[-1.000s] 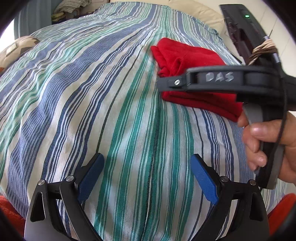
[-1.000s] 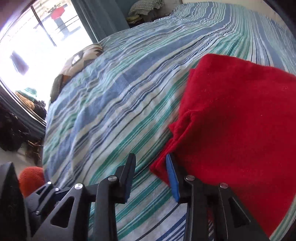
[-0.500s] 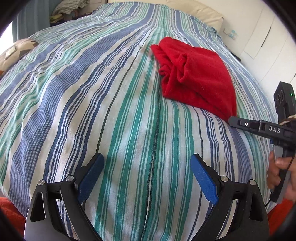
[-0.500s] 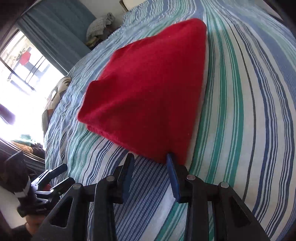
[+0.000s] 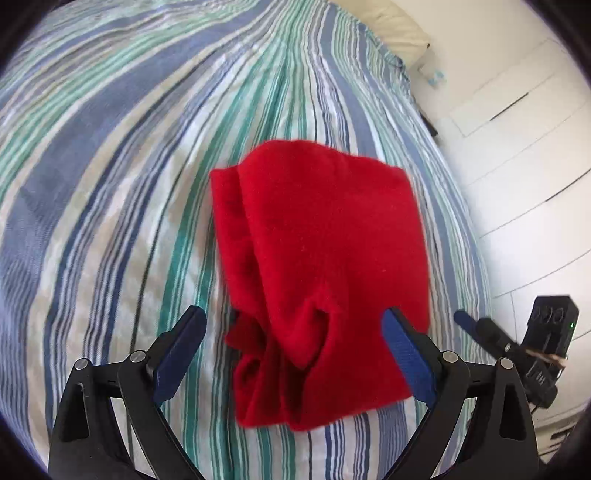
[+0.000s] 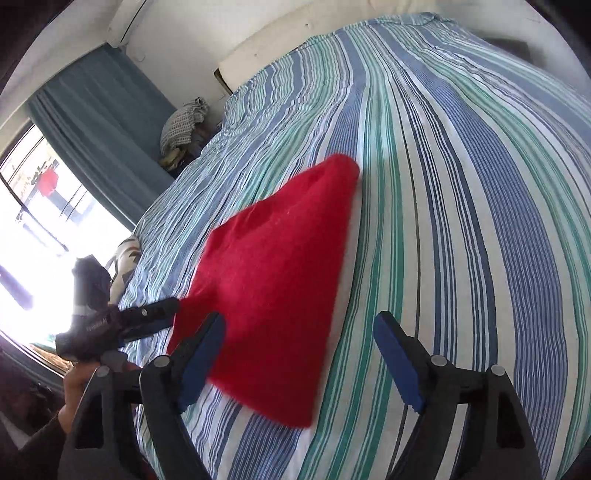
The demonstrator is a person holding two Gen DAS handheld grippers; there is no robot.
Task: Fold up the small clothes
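A folded red garment (image 5: 317, 266) lies on the striped bed sheet (image 5: 110, 184). Its near end is bunched and rumpled. My left gripper (image 5: 291, 350) is open, its blue pads either side of that bunched end, just above it. In the right wrist view the garment (image 6: 273, 273) shows as a flat red wedge. My right gripper (image 6: 299, 362) is open wide at its near edge, holding nothing. The left gripper (image 6: 122, 325) shows there too, at the garment's left edge. The right gripper (image 5: 517, 350) shows at the bed's right edge in the left wrist view.
A cream pillow (image 5: 399, 26) lies at the head of the bed. White cupboard doors (image 5: 524, 155) stand to the right. A teal curtain (image 6: 99, 125), a bright window and a pile of clothes (image 6: 184, 125) are at the far side. A patterned cushion (image 6: 125, 258) lies by the window.
My left gripper has moved forward to the red garment, which now lies between its pads. My right gripper has opened wide and drawn back a little from the garment's edge.
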